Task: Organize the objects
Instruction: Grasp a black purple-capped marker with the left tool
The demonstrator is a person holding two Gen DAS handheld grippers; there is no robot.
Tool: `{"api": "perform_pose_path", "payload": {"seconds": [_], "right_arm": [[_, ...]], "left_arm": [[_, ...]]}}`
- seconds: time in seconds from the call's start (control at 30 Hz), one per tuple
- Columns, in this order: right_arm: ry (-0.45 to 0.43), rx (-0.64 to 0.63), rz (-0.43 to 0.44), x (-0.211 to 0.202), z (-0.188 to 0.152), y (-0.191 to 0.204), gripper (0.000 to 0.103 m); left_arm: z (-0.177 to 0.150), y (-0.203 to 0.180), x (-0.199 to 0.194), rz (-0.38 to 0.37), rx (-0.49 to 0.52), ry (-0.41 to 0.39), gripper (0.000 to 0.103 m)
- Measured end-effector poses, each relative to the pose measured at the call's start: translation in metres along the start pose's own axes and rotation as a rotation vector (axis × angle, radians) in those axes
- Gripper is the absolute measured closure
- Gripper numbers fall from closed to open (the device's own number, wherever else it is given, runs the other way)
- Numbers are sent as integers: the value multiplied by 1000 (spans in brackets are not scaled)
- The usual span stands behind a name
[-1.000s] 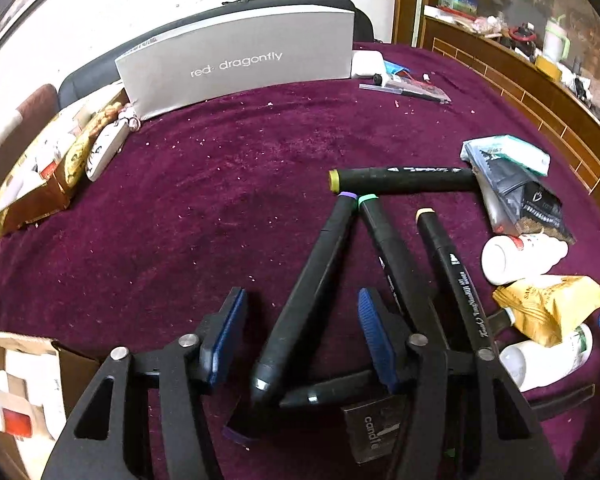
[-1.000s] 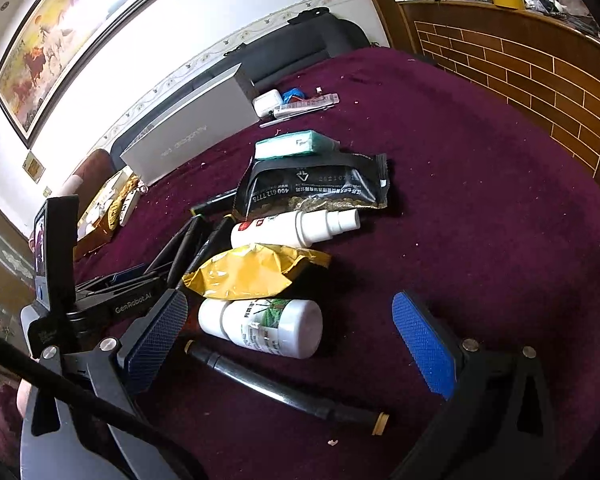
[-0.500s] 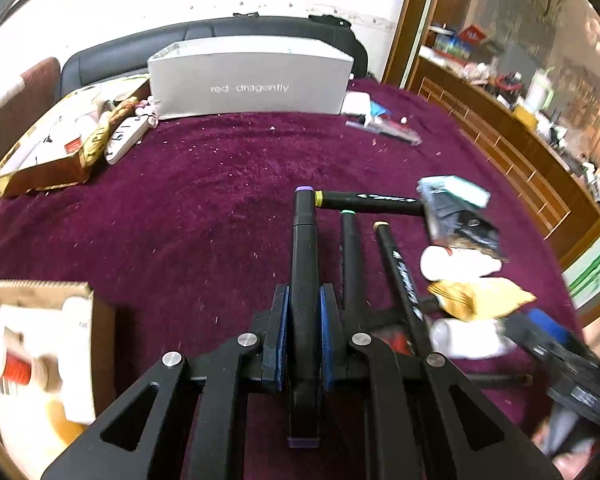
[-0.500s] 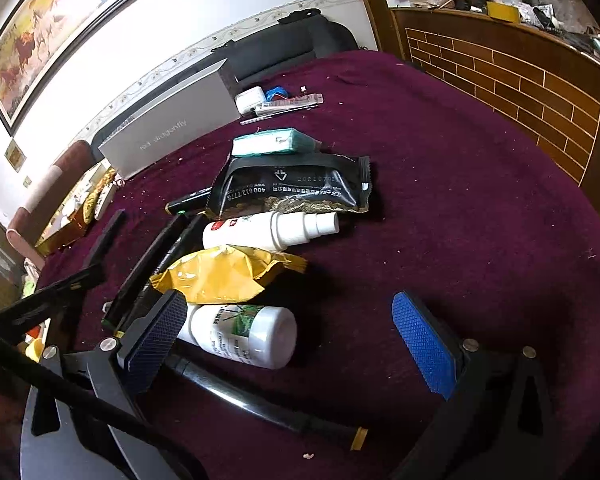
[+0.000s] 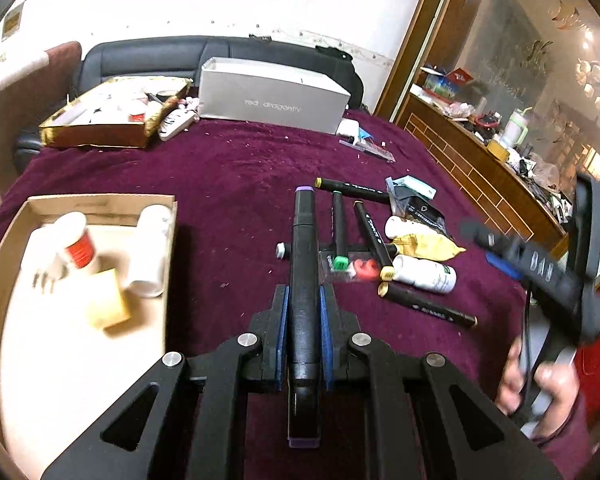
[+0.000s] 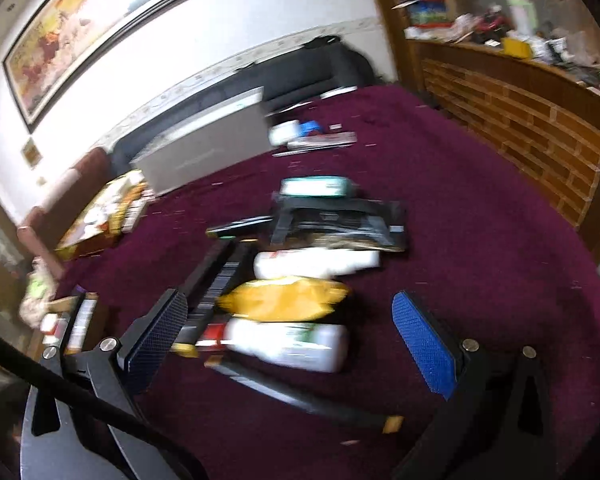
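Note:
My left gripper (image 5: 303,298) is shut on a black marker with purple caps (image 5: 303,240), held off the purple cloth and pointing away from me. A cardboard box (image 5: 100,203) with white bottles lies just to its left. Several more black markers (image 5: 339,228) stay on the cloth beside a yellow packet (image 5: 430,246), a white bottle (image 5: 424,277) and a black pouch (image 5: 420,211). My right gripper (image 6: 292,340) is open and hovers over the white bottle (image 6: 296,346); a marker (image 6: 300,398) lies just in front of it. This view is blurred.
A grey box marked "red dragonfly" (image 5: 272,100) and a gold tray (image 5: 96,134) stand at the far edge. A wooden brick-patterned counter (image 5: 480,168) runs along the right. A hand (image 5: 540,392) holds the right gripper at the right of the left wrist view.
My left gripper shut on the purple-capped marker, lifted it and carried it left, so the cardboard box came into view. My right gripper rose a little, still open.

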State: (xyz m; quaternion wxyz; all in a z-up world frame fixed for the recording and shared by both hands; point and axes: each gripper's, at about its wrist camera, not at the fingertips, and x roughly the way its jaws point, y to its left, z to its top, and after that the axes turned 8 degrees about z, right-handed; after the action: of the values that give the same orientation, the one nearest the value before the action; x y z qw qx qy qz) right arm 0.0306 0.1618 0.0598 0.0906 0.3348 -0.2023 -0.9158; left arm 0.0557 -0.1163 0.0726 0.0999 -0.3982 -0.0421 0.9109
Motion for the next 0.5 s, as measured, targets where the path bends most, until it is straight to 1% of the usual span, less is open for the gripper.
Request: {"api": "perform_pose_path", "payload": {"seconds": [0.1,0.17,0.23,0.3,0.37,0.4,0.43,0.5], "right_arm": [[97,14,130,16,16,23,0],[195,51,224,41,25,38,0],[265,76,263,64,27,47,0],[313,71,226,89,26,57,5],[351,61,183,111,24,63,14],[369,50,156,121,23,66,16],[375,36,125,128,22,68,22],[377,1,51,137,21,72,25]], "left_arm": [[-8,7,-11,-10,-22,-14,92],[-12,12,-15,-17,-37,-18,92],[-16,19,-19,-15,-51,-26,92],[-20,25,-23,-10,-59,-28,92],[-24,33,-26,-6,-69,-29,92],[-26,37,-26,-3,-73,-29,92],[-27,40,-27,0,-76,-30,92],[-28,47,-27,5,-83,-33,92]]}}
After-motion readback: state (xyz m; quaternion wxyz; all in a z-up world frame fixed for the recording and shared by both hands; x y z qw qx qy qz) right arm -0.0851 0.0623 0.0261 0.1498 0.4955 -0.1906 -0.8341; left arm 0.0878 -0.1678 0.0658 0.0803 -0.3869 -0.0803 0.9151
